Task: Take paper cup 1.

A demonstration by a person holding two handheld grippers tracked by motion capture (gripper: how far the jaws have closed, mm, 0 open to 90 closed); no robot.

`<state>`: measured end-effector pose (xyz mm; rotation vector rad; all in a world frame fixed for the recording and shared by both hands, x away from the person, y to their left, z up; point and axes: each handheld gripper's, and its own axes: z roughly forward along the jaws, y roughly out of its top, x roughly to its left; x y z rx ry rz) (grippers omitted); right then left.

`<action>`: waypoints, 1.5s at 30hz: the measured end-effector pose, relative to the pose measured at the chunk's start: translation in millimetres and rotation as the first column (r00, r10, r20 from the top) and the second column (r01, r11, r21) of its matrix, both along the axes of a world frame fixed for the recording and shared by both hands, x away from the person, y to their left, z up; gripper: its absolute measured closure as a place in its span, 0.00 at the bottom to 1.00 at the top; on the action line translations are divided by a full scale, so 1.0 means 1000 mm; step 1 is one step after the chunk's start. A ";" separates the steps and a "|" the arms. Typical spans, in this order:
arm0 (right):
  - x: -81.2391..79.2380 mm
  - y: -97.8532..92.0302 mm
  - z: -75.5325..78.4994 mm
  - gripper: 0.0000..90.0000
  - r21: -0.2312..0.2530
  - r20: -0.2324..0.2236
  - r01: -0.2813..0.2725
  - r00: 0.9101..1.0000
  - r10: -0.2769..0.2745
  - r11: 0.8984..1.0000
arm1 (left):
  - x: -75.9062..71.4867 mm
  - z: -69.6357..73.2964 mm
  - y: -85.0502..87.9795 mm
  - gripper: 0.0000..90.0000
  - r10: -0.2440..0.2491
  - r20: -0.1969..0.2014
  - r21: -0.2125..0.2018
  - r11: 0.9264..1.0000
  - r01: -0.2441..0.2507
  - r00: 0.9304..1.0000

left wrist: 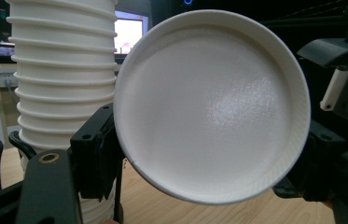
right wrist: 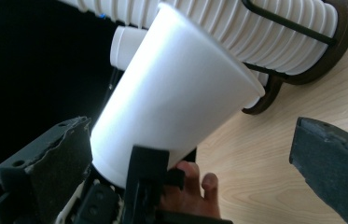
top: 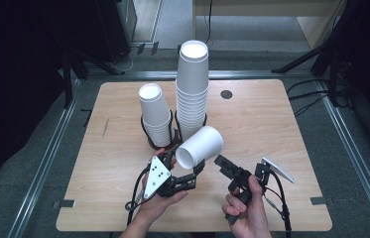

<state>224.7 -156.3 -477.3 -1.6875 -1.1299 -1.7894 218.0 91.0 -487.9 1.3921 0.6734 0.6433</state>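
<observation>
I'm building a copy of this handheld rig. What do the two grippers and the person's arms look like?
Both are black, angular, two-jaw tools. The left gripper carries a grey three-cornered plate with small dark dots and trails a black cable. The right gripper has rough dark pads, a white flat piece and black cables. No sleeves show at the wrists.

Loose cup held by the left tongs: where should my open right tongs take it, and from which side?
Probably the side wall near the wider open end of the loose cup, coming from the table's right, where the right tongs already wait open. The cup lies tilted, its narrow closed base pinched by the left tongs, so only the far, wider half looks free. Grip lightly; the thin wall may dent.
</observation>
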 end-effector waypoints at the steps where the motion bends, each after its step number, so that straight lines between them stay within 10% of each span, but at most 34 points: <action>1: 0.001 -0.001 0.000 0.00 0.013 -0.013 0.010 1.000 -0.010 1.000 | 0.000 0.000 -0.001 0.26 -0.001 0.004 0.002 1.000 0.001 1.000; 14: 0.005 0.024 0.000 0.00 0.216 -0.249 0.070 0.968 -0.015 0.974 | -0.002 -0.003 -0.002 0.26 0.007 0.025 0.010 1.000 -0.007 1.000; 24: 0.016 0.033 -0.005 0.00 0.332 -0.282 0.090 0.959 0.008 0.939 | -0.003 -0.003 -0.005 0.26 -0.004 0.039 0.024 1.000 0.003 0.999; 45: 0.034 0.034 -0.009 0.00 0.364 -0.326 0.091 0.945 0.035 0.927 | -0.006 -0.004 -0.009 0.26 -0.018 0.052 0.049 0.999 0.015 0.999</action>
